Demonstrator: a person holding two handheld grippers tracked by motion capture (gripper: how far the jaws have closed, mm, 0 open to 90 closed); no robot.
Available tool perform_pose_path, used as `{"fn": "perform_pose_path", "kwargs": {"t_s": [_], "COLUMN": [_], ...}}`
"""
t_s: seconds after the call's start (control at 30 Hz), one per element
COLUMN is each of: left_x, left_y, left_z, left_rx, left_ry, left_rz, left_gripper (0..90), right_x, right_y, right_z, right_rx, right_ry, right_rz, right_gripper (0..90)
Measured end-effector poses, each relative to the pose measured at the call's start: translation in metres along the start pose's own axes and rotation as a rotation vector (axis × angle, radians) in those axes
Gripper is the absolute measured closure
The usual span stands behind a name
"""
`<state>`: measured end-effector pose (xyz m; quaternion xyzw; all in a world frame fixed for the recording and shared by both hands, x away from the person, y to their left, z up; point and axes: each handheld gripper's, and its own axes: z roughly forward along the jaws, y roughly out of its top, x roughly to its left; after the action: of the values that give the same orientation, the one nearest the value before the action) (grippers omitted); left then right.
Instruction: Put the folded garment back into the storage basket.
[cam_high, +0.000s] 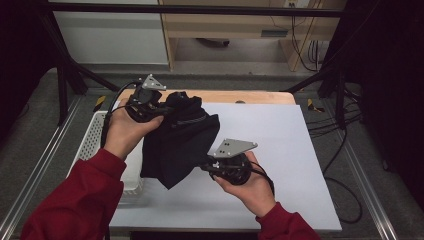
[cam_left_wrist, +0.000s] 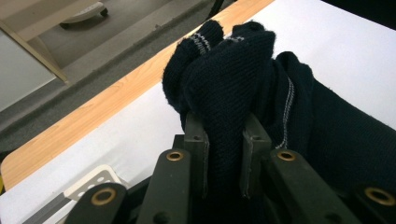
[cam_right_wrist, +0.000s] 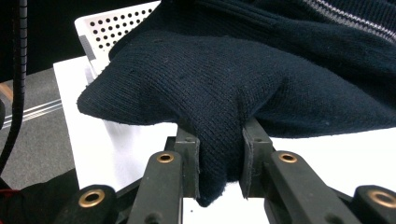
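Observation:
A dark navy knitted garment (cam_high: 177, 140) with thin grey stripes hangs folded above the white sheet (cam_high: 290, 150), held between both hands. My left gripper (cam_high: 159, 107) is shut on its upper bunched edge; in the left gripper view the knit (cam_left_wrist: 224, 93) is squeezed between the two black jaws. My right gripper (cam_high: 207, 166) is shut on the garment's lower right edge, and in the right gripper view a fold of the knit (cam_right_wrist: 219, 121) is pinched between the jaws. The garment's bottom corner dangles toward the front of the table.
A white perforated basket (cam_high: 95, 137) stands at the table's left edge, partly behind the left forearm. The wooden tabletop edge (cam_high: 250, 96) shows beyond the white sheet. Black frame legs and cables stand on the floor to either side.

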<state>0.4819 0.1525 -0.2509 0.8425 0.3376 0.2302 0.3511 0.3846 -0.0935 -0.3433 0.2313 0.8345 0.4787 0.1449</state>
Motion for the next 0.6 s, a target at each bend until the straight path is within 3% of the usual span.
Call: {"fn": "perform_pose_path", "kwargs": {"t_s": [0.23,0.6], "left_x": [0.006,0.042], "left_y": [0.0,-0.015], "left_z": [0.002,-0.008], "left_rx": [0.004,-0.022], "left_ry": [0.004,0.044], "left_rz": [0.006,-0.045], "left_gripper": [76.8,76.9], "right_x": [-0.005,-0.009], "right_y": [0.005,0.032], "right_z": [0.006,0.037], "right_rx": [-0.007,0.015], "right_ry": [0.022,0.038], "right_rz": [0.014,-0.023], "right_gripper": [73.2,73.2]}}
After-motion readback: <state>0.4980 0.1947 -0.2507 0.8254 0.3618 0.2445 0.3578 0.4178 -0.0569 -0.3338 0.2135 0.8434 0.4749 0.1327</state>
